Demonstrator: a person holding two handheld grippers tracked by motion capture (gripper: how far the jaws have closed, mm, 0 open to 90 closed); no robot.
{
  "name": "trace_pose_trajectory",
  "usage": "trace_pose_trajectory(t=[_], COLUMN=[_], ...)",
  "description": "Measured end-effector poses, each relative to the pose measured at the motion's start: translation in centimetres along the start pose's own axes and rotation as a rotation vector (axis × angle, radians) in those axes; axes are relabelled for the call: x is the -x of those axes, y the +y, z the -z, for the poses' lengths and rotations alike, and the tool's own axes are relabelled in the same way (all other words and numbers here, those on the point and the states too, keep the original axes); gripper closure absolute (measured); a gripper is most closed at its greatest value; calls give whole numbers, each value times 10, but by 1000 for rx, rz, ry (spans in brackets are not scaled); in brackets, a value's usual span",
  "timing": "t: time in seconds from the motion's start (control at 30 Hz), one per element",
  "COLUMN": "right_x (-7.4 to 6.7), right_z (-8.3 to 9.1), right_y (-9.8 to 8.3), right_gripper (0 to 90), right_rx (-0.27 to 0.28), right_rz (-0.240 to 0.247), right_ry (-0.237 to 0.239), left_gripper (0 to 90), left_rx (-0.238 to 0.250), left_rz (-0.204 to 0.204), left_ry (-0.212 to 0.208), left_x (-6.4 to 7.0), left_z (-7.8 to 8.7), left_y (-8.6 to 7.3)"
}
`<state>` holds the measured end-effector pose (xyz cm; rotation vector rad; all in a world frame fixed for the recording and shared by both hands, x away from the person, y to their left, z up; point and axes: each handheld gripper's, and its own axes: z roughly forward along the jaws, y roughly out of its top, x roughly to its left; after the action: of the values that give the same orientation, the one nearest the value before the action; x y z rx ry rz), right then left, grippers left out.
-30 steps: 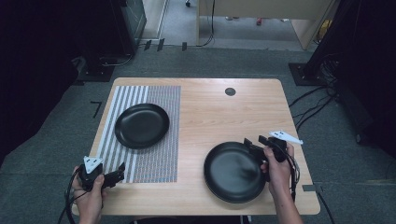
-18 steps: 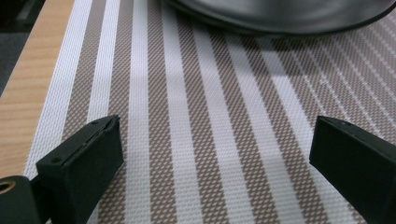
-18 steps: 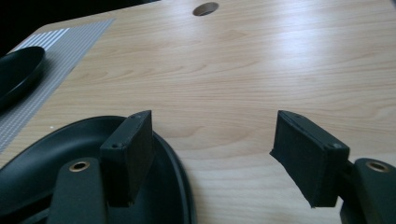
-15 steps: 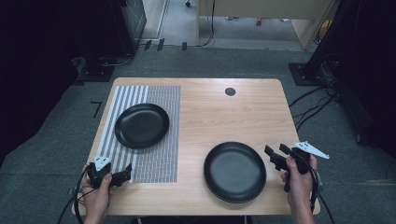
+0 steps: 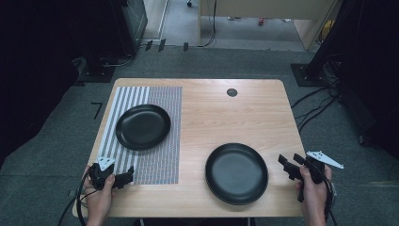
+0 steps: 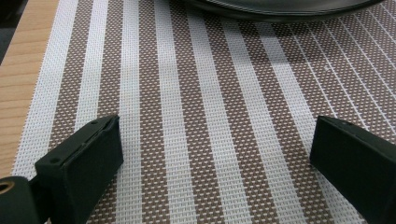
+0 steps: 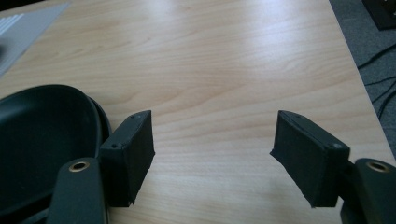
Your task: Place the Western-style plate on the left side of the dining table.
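On a wooden table (image 5: 226, 113) above grey carpet, a striped placemat (image 5: 160, 141) covers the left side and carries one black plate (image 5: 142, 126). A second black plate (image 5: 236, 172) lies on bare wood toward the near right edge. That near plate sits at about nine o'clock from the right gripper (image 5: 291, 165), close beside it but apart, and is round, so no long axis guides the approach; the right hand (image 5: 313, 186) is clearly the nearer. This gripper hovers past the table's right edge, jaws wide and empty, aimed toward ten o'clock. The left gripper (image 5: 123, 177), jaws also wide and empty, rests low over the placemat's near edge, with the far plate at one o'clock.
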<state>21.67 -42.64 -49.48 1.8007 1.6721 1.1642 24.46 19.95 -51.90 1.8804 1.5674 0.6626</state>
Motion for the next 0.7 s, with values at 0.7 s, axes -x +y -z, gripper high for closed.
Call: trace_pose_trajectory(t=[0.7], right_x=[16], right_z=[-10], right_y=[-24], right_gripper=[283], right_rx=[-75], right_rz=[105], right_ry=[-46], left_gripper=[24], left_rx=[0], left_rz=[0], left_ry=[0], left_x=[0], left_z=[0], left_y=[0])
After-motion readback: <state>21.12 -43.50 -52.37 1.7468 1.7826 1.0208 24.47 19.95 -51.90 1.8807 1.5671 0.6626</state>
